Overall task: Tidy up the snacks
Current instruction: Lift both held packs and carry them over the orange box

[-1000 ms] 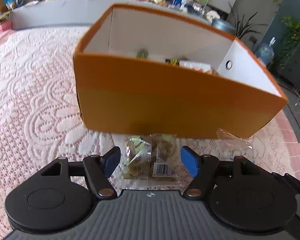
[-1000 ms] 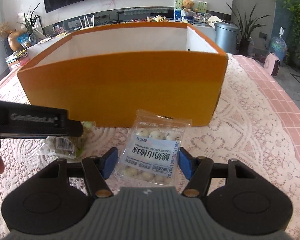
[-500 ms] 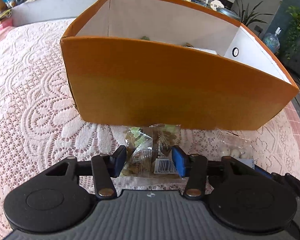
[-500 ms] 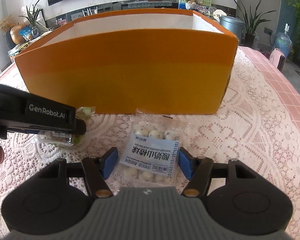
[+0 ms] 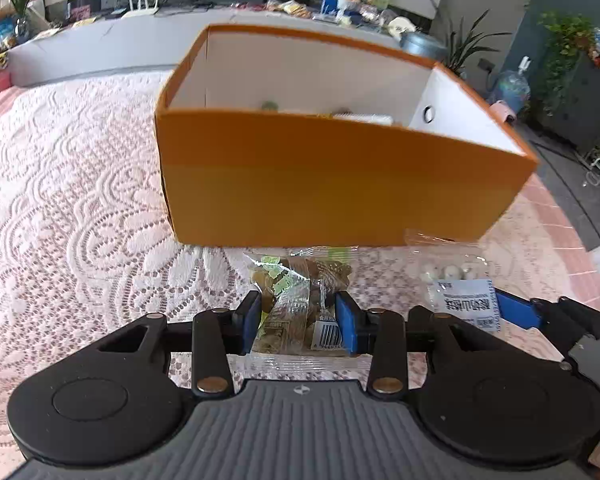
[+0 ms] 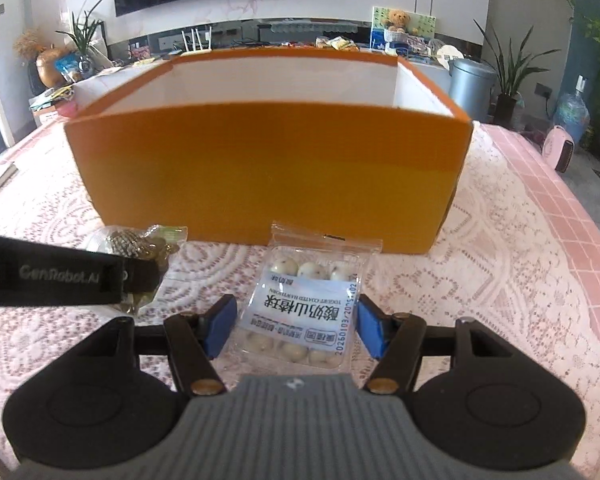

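Note:
An orange box [image 5: 340,184] with white inner walls stands on the lace tablecloth; a few snacks show inside it. My left gripper [image 5: 299,322] is shut on a clear packet of brown and green snacks [image 5: 300,300] and holds it in front of the box. My right gripper [image 6: 296,330] is open around a clear packet of white yogurt balls [image 6: 304,308] with a blue-white label, which lies on the cloth; its pads [image 6: 370,330] stand close to the packet's sides. That packet also shows in the left wrist view [image 5: 456,288]. The box also shows in the right wrist view [image 6: 260,172].
The lace tablecloth [image 5: 80,220] covers the table around the box. The left gripper's arm [image 6: 60,280] crosses the left of the right wrist view. A room with a cabinet, plants and a metal bin [image 6: 470,80] lies behind the table.
My left gripper closed fully on the brown and green packet and lifted it; the view rose. My right gripper stayed open around the yogurt ball packet, moving slightly.

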`<move>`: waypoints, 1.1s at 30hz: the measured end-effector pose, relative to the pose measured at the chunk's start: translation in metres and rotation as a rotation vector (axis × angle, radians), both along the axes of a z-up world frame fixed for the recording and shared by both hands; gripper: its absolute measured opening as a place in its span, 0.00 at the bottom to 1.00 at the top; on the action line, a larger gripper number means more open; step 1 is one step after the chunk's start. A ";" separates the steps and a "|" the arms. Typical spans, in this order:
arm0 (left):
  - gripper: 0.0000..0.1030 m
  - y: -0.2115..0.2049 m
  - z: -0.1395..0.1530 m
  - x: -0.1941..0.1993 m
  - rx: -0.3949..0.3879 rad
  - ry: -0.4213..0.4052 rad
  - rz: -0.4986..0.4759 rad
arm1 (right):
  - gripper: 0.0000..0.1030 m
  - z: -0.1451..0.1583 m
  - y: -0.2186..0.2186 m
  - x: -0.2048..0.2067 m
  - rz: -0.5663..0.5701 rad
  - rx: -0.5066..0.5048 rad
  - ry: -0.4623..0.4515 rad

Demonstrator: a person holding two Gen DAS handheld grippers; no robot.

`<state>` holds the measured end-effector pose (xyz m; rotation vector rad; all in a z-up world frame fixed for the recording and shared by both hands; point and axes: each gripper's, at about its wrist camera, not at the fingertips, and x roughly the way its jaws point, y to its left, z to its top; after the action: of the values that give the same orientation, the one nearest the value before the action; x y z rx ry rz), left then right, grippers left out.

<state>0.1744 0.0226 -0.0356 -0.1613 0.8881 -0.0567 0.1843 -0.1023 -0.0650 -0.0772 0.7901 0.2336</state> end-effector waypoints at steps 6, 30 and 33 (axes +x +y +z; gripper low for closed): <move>0.44 0.001 0.032 -0.017 -0.002 -0.045 -0.023 | 0.60 0.027 -0.005 -0.017 0.016 0.027 -0.041; 0.44 0.014 0.113 0.054 -0.025 -0.233 -0.046 | 0.60 0.142 -0.012 0.045 0.130 0.013 -0.228; 0.44 0.017 0.106 0.071 -0.043 -0.225 -0.057 | 0.60 0.142 -0.008 0.066 0.141 -0.002 -0.222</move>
<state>0.2458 0.0393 0.0706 -0.1657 0.6675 -0.1445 0.2500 -0.1105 0.0769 -0.1581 0.5641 0.3514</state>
